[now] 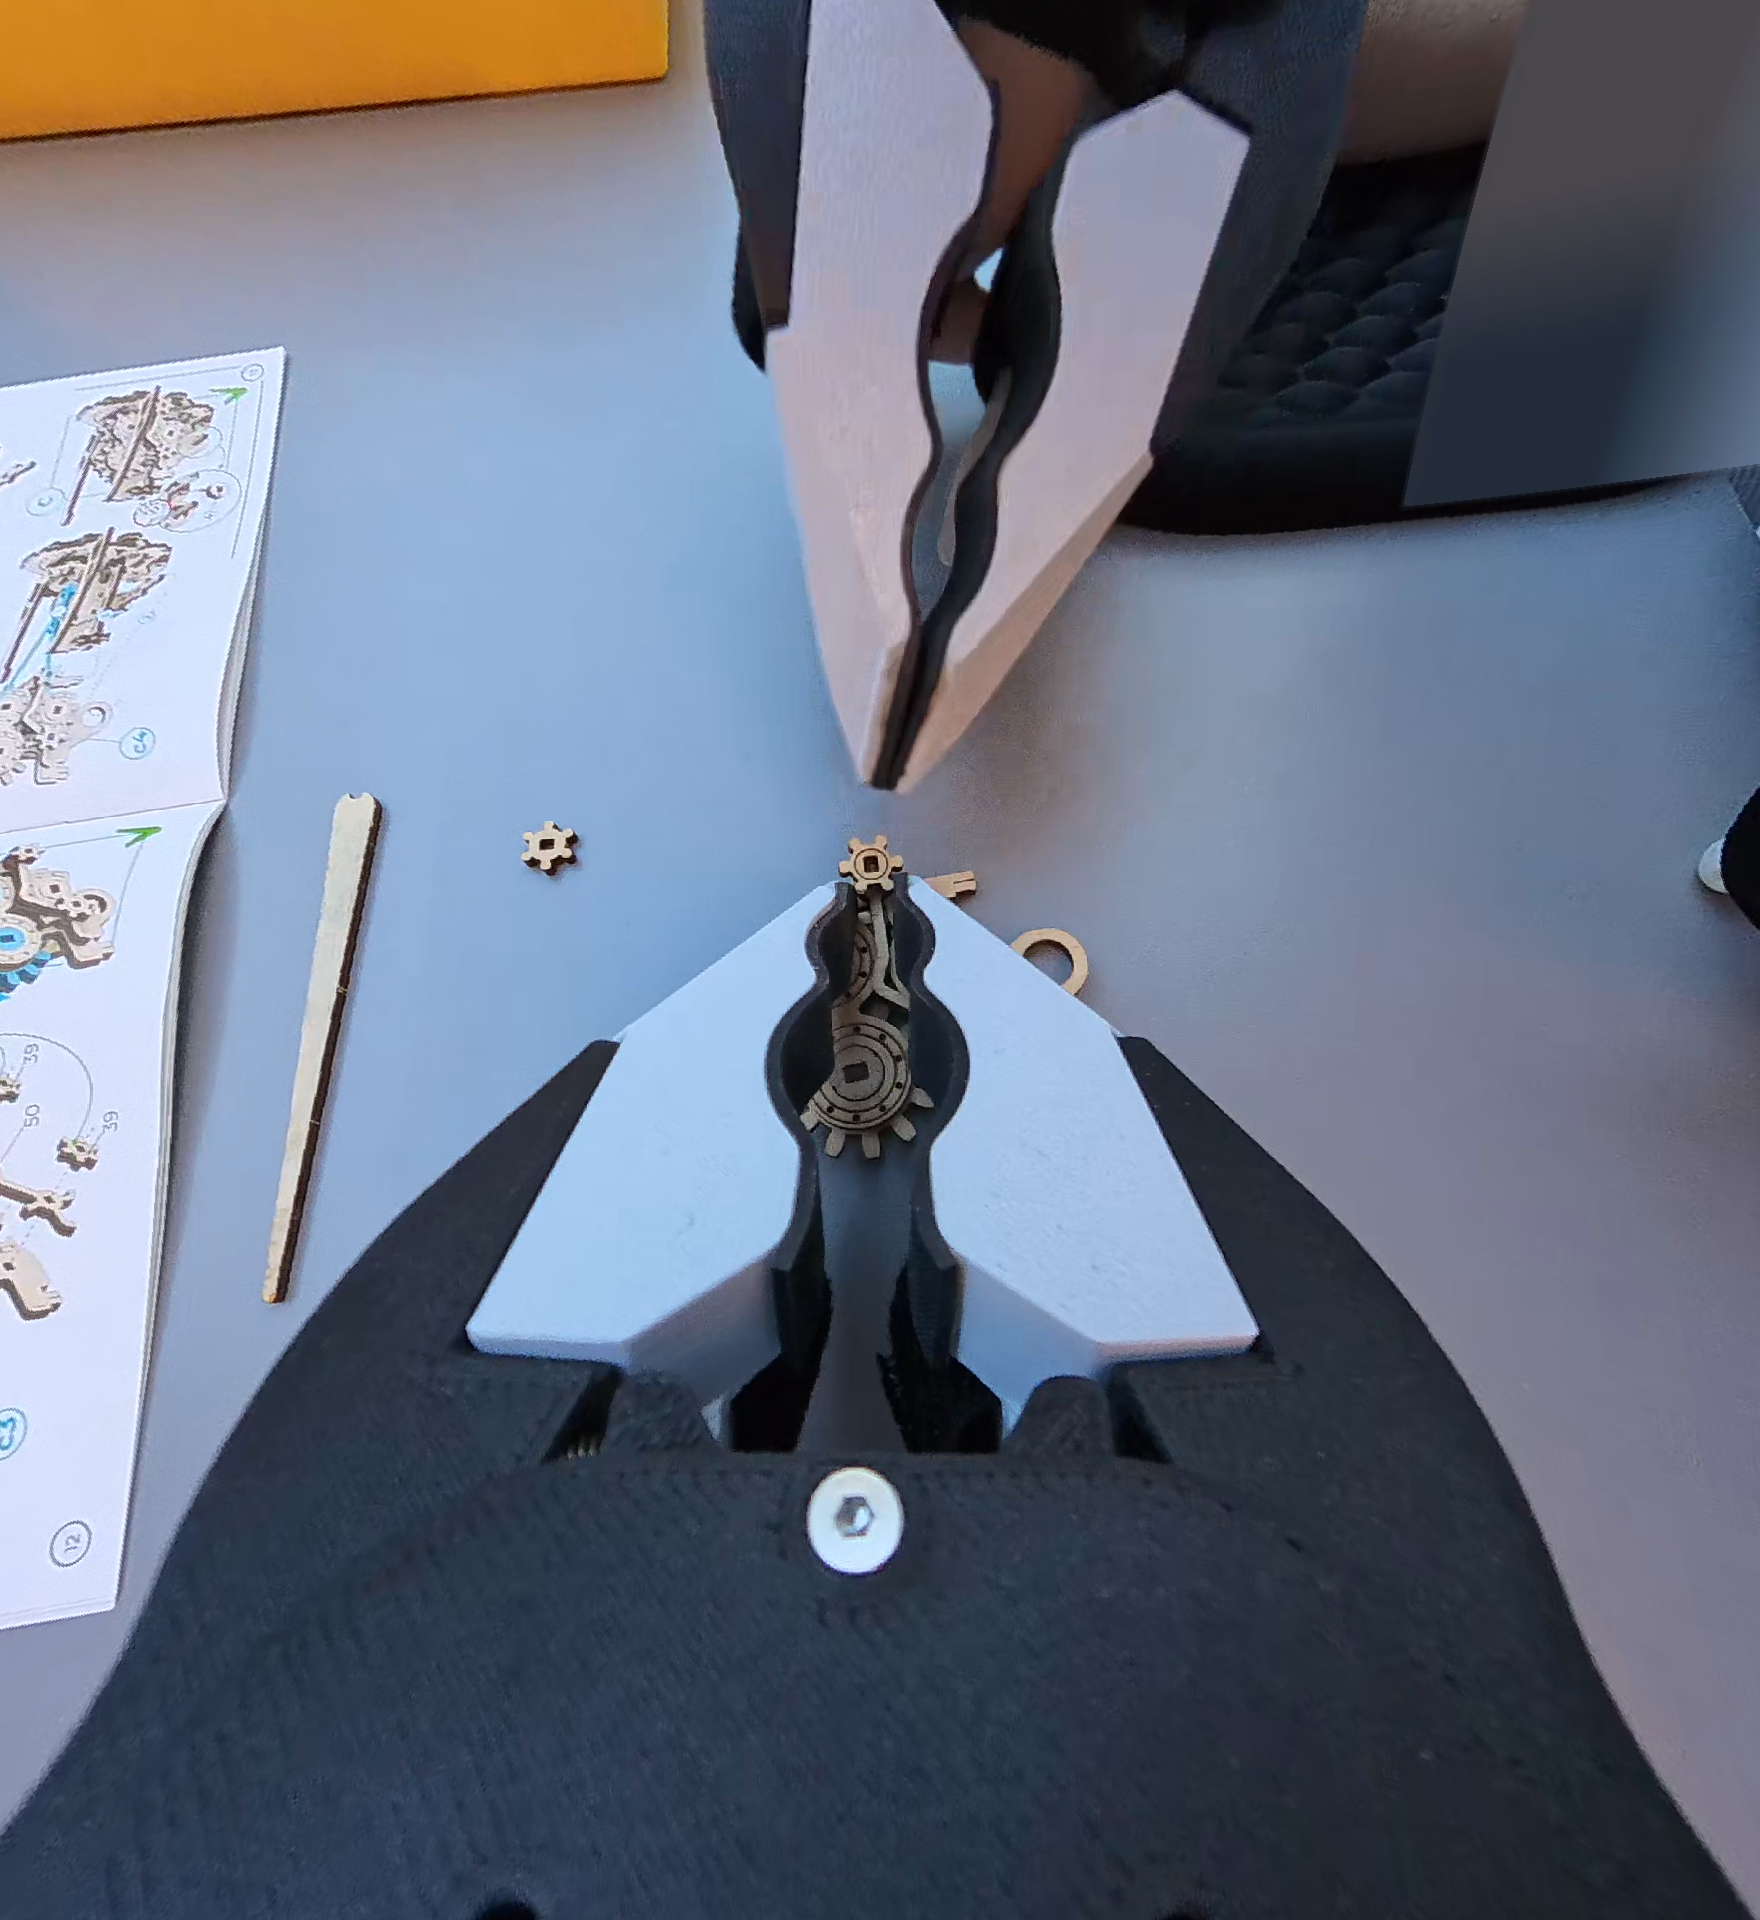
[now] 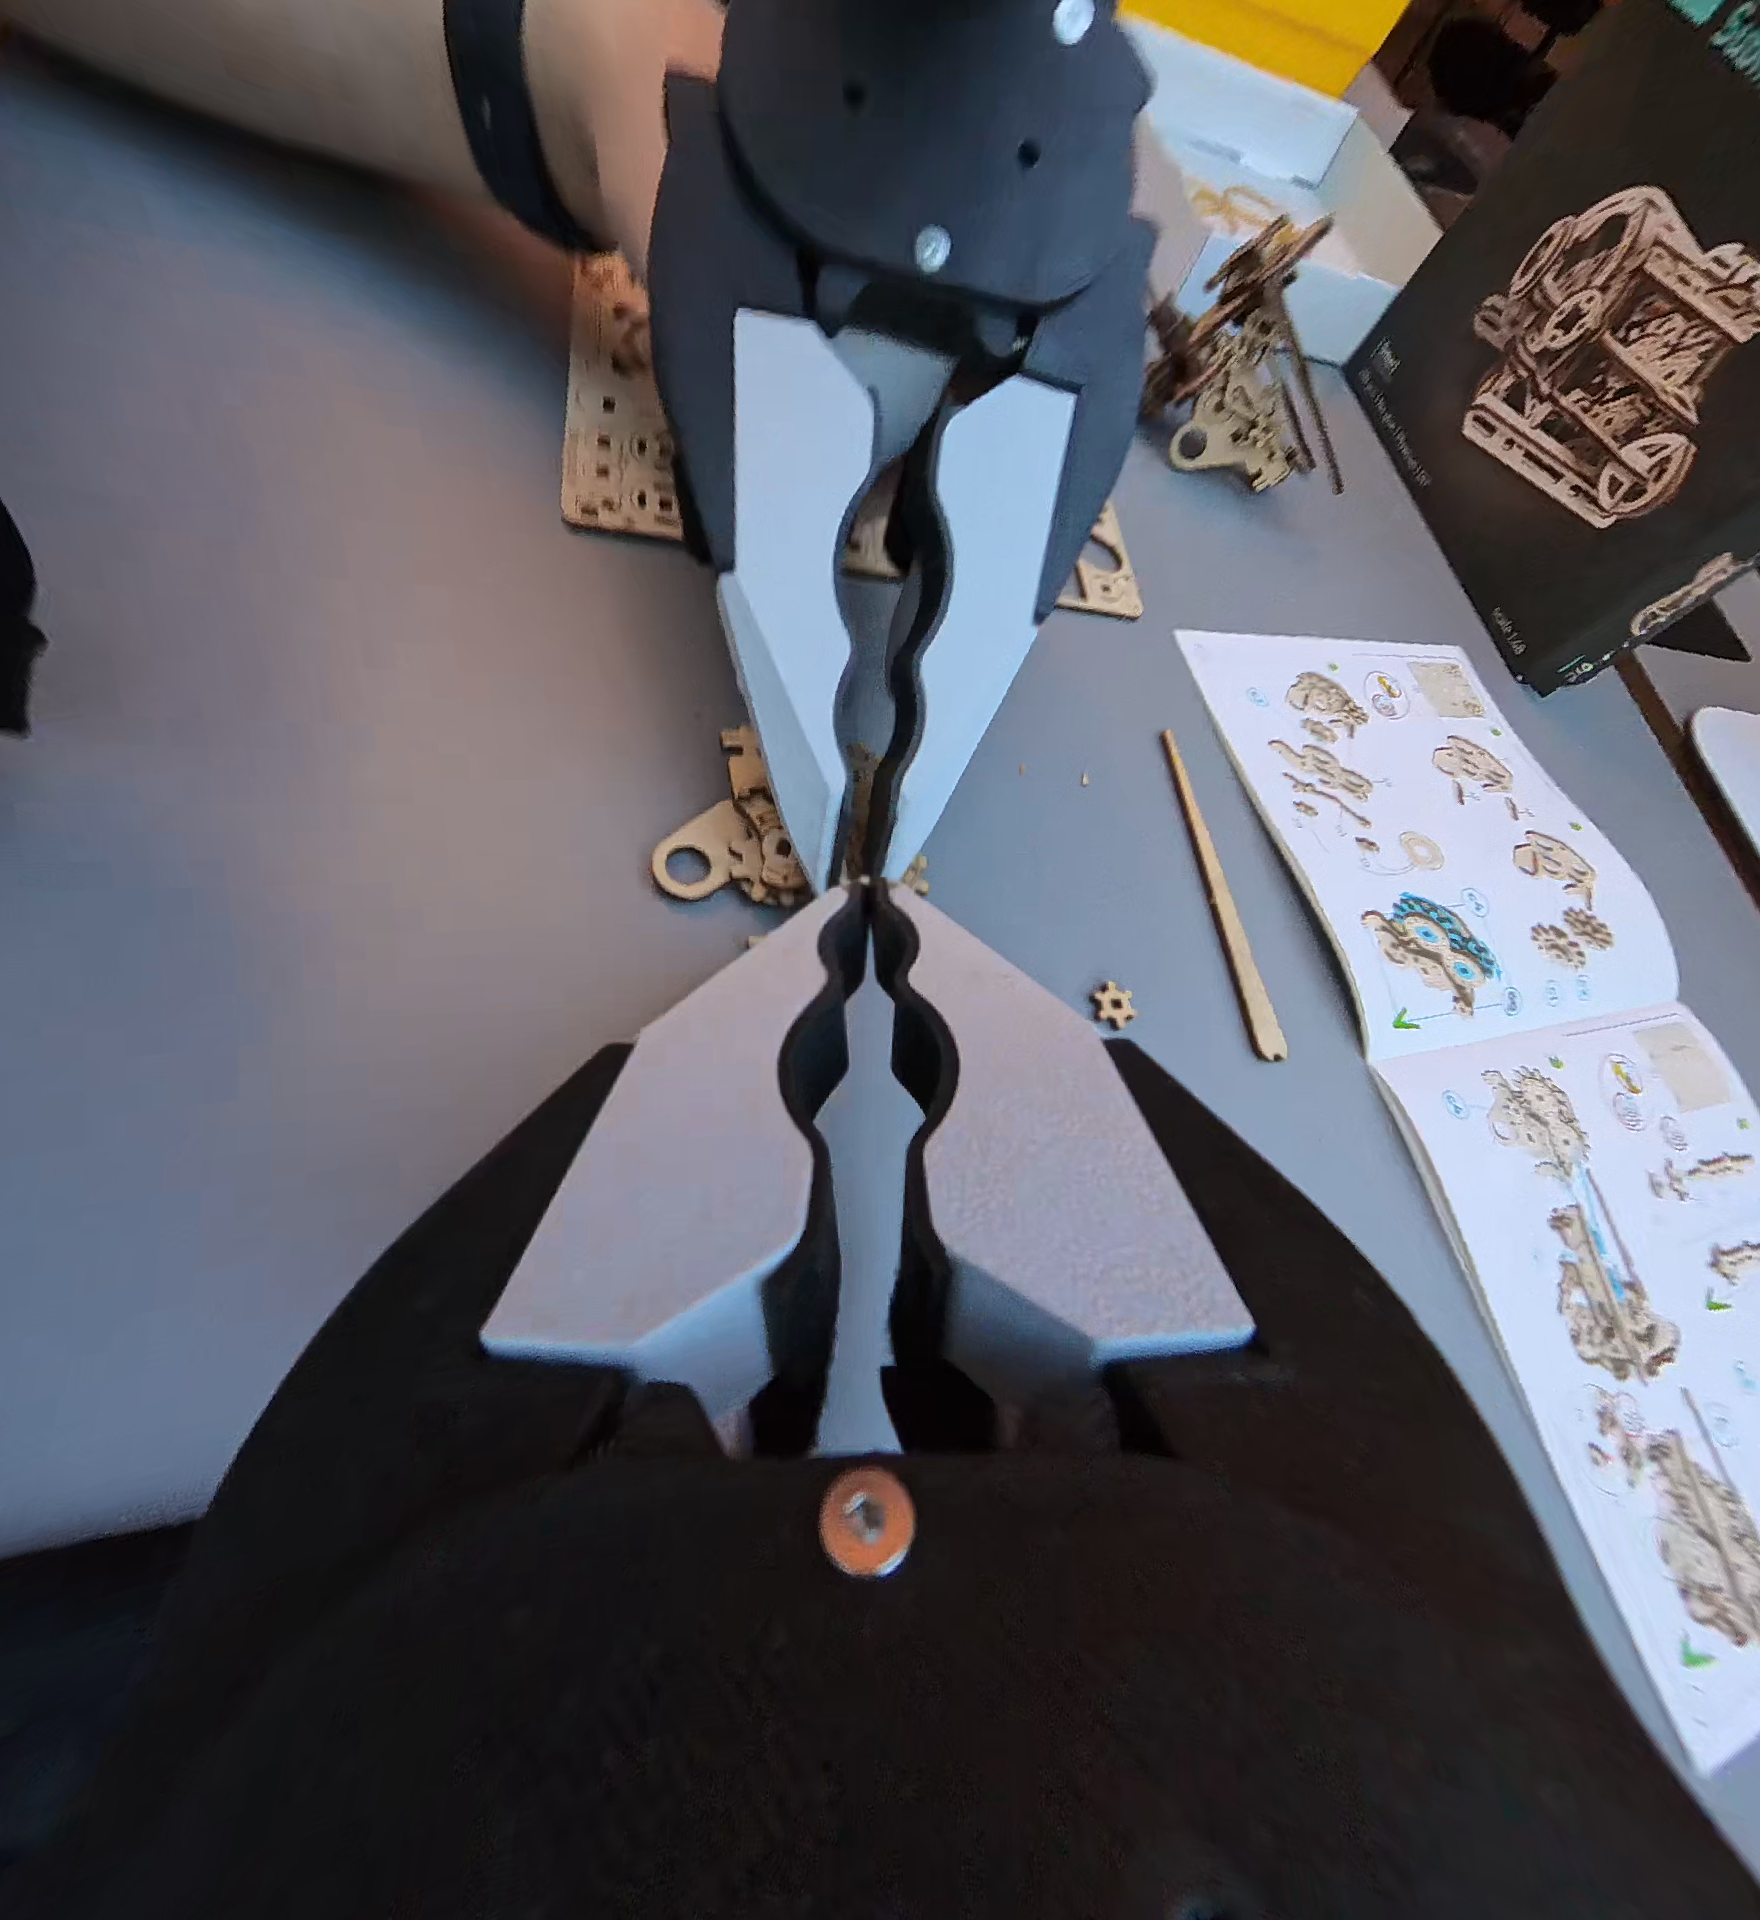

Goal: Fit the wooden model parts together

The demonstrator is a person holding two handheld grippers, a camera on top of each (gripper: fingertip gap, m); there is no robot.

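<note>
In the left wrist view my left gripper (image 1: 871, 896) is shut on a flat wooden gear assembly (image 1: 860, 1086) that sits between its fingers. A small wooden cog (image 1: 871, 862) sticks out at the tips. My right gripper (image 1: 886, 779) comes down from the far side, shut, with its tips just above that cog and nothing visible in them. In the right wrist view my right gripper (image 2: 863, 896) meets the left gripper (image 2: 860, 868) tip to tip. The assembly (image 2: 730, 857) shows beside the left fingers, with a ring-shaped tab on its left.
A loose small cog (image 1: 550, 848) and a tapered wooden stick (image 1: 325, 1049) lie left of the grippers. An open instruction booklet (image 1: 76, 935) lies further left. A kit box (image 2: 1634, 364), a punched wooden sheet (image 2: 616, 447) and a part-built model (image 2: 1240, 384) stand behind. A person's forearm (image 2: 284, 94) is at the back. My left and right fingertips are right by each other. From the left gripper's tips to the loose small cog (image 1: 550, 848) is close to 7 cm. It is also in sight in the right wrist view (image 2: 1109, 1004).
</note>
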